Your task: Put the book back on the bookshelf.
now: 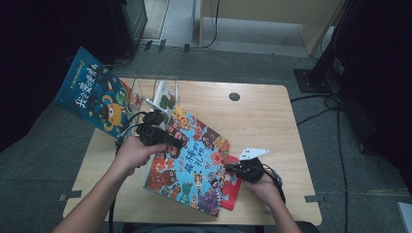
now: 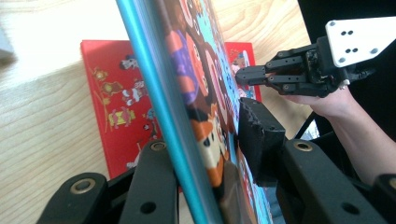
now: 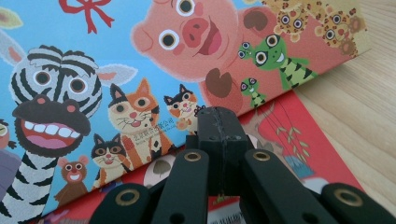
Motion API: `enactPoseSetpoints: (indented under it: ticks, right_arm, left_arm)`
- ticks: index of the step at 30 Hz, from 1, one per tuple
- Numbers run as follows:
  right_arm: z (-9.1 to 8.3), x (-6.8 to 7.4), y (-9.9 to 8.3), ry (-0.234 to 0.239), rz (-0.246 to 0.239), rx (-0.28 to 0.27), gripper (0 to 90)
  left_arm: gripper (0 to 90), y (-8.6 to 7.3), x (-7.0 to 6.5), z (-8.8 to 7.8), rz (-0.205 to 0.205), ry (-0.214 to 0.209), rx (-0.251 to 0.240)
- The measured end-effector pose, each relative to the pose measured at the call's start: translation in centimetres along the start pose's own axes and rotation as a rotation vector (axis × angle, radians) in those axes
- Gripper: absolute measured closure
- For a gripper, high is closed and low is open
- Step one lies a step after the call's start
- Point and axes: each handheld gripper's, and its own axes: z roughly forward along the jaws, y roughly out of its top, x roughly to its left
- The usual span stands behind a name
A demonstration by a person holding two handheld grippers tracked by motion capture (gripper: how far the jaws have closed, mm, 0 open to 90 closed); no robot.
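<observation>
Now we lift animal picture book (image 1: 194, 160) off red book (image 1: 232, 187), left gripper (image 1: 167, 141) clamping its edge; right gripper (image 1: 233, 168), jaws pressed together empty, steadies; next, stand it in clear rack (image 1: 155, 90).

The large colourful animal-cover picture book (image 1: 192, 160) hides most of the flat red picture book (image 1: 232, 187) beneath it; in the right gripper view, frame edges crop both covers. The upright dark blue picture book (image 1: 94, 92) hides the clear acrylic rack's (image 1: 145, 87) left part.

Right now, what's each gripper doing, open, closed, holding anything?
Left gripper: clamped on the edge of the blue animal picture book, lifting it.
Right gripper: shut, holding nothing, tips by the book's edge over the red book.
</observation>
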Motion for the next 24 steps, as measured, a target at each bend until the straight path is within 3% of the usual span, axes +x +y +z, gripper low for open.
enactPoseSetpoints:
  ticks: [4,5,6,9,14,17,21,24]
  right_arm:
    - [0.3,0.1,0.3,0.001,-0.007,0.0,89.2]
    - [0.3,0.1,0.3,-0.001,-0.013,-0.001,85.1]
    - [0.3,0.0,0.3,-0.004,-0.021,-0.001,81.7]
    - [0.1,-0.2,0.6,0.007,-0.022,0.017,79.9]
    - [-0.9,-0.6,0.7,0.0,-0.011,-0.051,75.6]
    - [-1.2,-0.7,0.8,-0.017,-0.008,-0.086,72.8]
    - [-1.0,-0.6,0.9,-0.048,-0.035,-0.094,65.7]
    - [-1.0,-0.7,0.9,-0.06,-0.025,-0.099,59.6]
  left_arm:
    - [73.5,0.7,0.6,0.0,-0.03,-0.057,0.036]
    - [75.7,1.0,0.8,-0.1,-0.032,-0.106,0.045]
    - [77.1,1.2,0.7,-0.2,-0.029,-0.107,0.061]
    - [78.3,2.1,0.2,-0.6,-0.026,-0.089,0.09]
    - [81.8,2.9,-1.0,-2.6,0.007,-0.061,0.101]
    - [81.9,2.7,-2.0,-3.9,0.054,-0.003,0.109]
    - [81.7,1.7,-2.1,-5.5,0.069,0.036,0.096]
    - [81.5,0.8,-2.0,-6.8,0.072,0.064,0.076]
